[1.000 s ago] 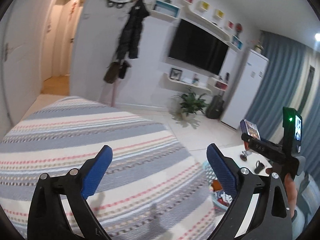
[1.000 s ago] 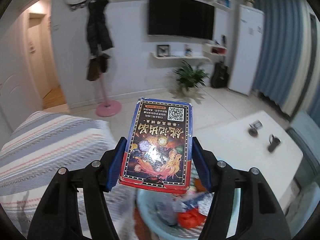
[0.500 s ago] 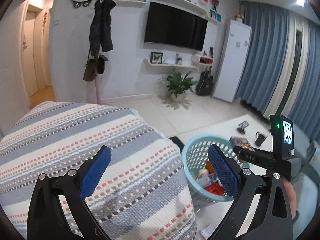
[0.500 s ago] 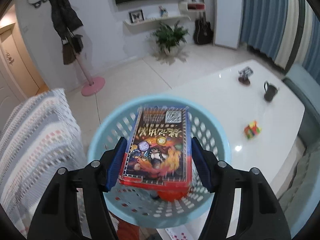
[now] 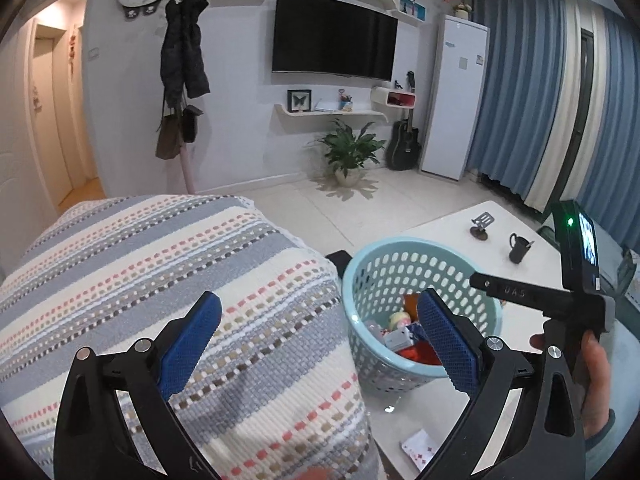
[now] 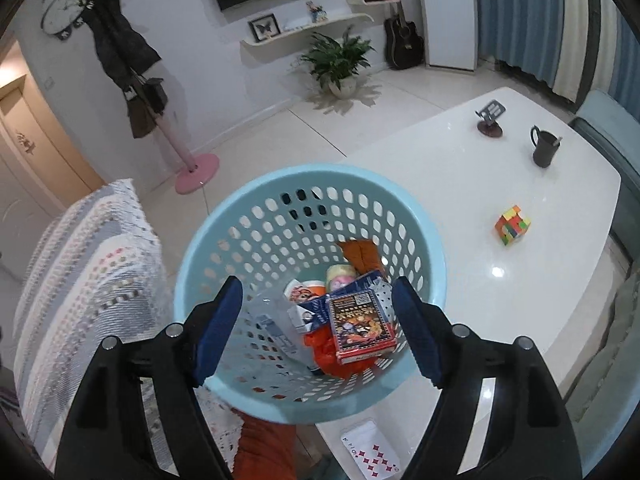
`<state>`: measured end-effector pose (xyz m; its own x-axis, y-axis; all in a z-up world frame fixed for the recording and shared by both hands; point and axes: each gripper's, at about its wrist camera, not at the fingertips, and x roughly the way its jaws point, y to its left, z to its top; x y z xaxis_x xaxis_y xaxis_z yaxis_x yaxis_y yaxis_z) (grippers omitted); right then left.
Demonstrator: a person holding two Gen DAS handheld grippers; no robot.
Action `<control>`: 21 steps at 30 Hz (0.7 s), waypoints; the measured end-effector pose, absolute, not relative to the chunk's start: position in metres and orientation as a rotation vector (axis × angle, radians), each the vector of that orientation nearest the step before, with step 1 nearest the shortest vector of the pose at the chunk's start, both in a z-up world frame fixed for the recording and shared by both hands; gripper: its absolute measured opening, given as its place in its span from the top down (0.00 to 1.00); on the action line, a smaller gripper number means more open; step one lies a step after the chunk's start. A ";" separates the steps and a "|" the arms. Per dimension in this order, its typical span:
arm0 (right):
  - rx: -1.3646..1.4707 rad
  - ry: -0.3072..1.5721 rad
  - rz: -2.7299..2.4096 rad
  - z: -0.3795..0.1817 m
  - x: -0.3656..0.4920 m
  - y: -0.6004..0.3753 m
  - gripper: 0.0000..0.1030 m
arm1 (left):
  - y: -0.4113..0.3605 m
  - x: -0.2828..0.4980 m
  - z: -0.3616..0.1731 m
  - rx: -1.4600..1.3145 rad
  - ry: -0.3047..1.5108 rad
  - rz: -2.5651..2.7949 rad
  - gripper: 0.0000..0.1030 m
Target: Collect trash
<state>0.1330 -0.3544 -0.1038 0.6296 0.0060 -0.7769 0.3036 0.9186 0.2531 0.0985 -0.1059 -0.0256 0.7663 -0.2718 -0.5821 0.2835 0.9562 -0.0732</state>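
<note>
Trash is piling in your blue basket: the card box is lying inside, your right gripper is opening empty above it, your left gripper is gaping empty; a playing card is waiting on the table.

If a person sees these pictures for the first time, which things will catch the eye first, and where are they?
First comes the light blue basket standing between the striped cover and the white table, with a red and black card box lying on the trash inside. The right gripper hangs just above it, jaws opening, nothing between them. A colourful cube sits on the table to the right.
</note>
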 end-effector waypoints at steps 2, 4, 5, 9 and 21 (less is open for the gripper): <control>0.369 0.846 -0.160 -0.091 0.126 -0.347 0.29 | -0.102 0.092 -0.023 0.007 0.613 -0.284 0.08; 0.338 0.803 -0.152 -0.075 0.117 -0.338 0.29 | -0.098 0.084 -0.020 -0.005 0.595 -0.278 0.08; 0.318 0.775 -0.156 -0.067 0.111 -0.334 0.29 | -0.096 0.078 -0.017 -0.015 0.582 -0.272 0.08; 0.249 0.649 -0.181 -0.033 0.089 -0.314 0.28 | -0.083 0.058 -0.006 -0.036 0.529 -0.243 0.07; 0.054 0.385 -0.190 0.020 0.034 -0.249 0.28 | -0.045 0.016 0.022 -0.105 0.420 -0.128 0.07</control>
